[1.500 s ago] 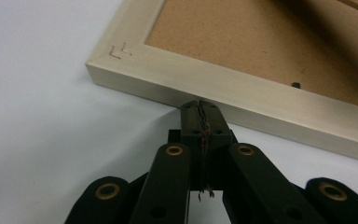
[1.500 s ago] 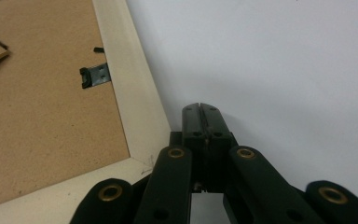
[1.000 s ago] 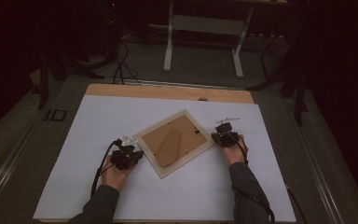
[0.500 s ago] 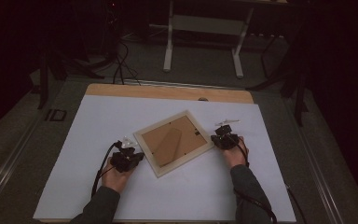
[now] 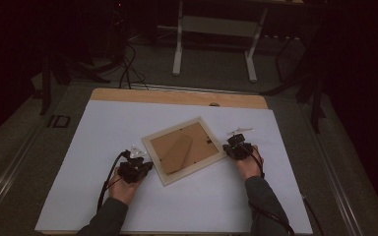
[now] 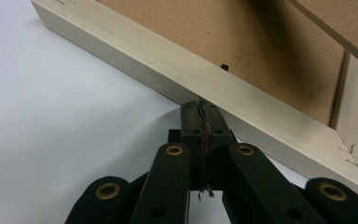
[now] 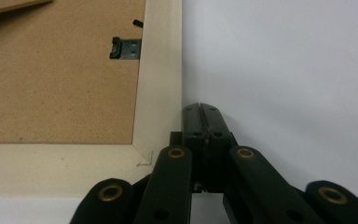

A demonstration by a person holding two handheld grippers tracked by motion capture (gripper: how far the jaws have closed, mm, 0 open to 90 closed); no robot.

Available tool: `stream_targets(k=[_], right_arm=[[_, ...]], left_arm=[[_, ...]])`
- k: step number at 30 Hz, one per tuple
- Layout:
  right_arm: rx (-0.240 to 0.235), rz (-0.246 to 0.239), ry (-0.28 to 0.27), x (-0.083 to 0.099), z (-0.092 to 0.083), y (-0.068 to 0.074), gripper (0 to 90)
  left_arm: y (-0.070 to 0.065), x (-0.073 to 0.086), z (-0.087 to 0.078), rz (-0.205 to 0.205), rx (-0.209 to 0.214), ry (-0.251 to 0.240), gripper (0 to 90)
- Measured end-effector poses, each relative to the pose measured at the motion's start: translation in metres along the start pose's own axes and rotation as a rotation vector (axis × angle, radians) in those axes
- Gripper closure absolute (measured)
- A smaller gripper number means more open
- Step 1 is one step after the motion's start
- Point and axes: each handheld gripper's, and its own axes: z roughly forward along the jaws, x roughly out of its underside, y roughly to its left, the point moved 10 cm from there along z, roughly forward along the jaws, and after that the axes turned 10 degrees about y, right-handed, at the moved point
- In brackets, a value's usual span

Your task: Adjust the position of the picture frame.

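A pale wooden picture frame lies face down on the white table cover, brown backing board and stand up. My left gripper sits at its near left edge, jaws shut, tips touching the frame's side rail. In the left gripper view the shut tips meet the wood with nothing between them. My right gripper rests at the frame's right corner, also shut. In the right gripper view its tips lie beside the frame's pale rail, near a small metal hanger clip.
The white cover spans the table, with a bare wooden strip along the far edge. Black cables trail from the left gripper. Beyond the table stand a white stand's legs on a dark floor.
The right gripper has shifted slightly along the frame's right corner; the frame and left gripper stay where they were.
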Motion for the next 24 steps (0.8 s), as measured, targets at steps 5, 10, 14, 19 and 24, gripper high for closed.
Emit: stream_targets(k=[5,10,14,19,24], right_arm=[[-0.005,0.000,0.003,0.004,-0.002,0.001,89.9],[-0.027,0.029,-0.009,0.010,-0.005,0.003,89.9],[-0.039,0.040,-0.012,0.015,-0.008,0.004,90.0],[-0.026,0.042,-0.001,0.017,-0.009,0.004,90.0],[-0.021,0.046,0.004,0.022,-0.012,0.005,90.0]], left_arm=[[0.000,0.000,0.000,-0.004,0.008,0.000,90.0],[0.000,-0.001,0.000,0.010,0.001,0.005,90.0],[0.000,-0.001,0.001,0.010,-0.004,0.007,90.0],[0.000,-0.004,0.002,0.030,-0.015,0.014,90.0],[0.001,-0.006,0.004,0.021,-0.003,0.010,90.0]])
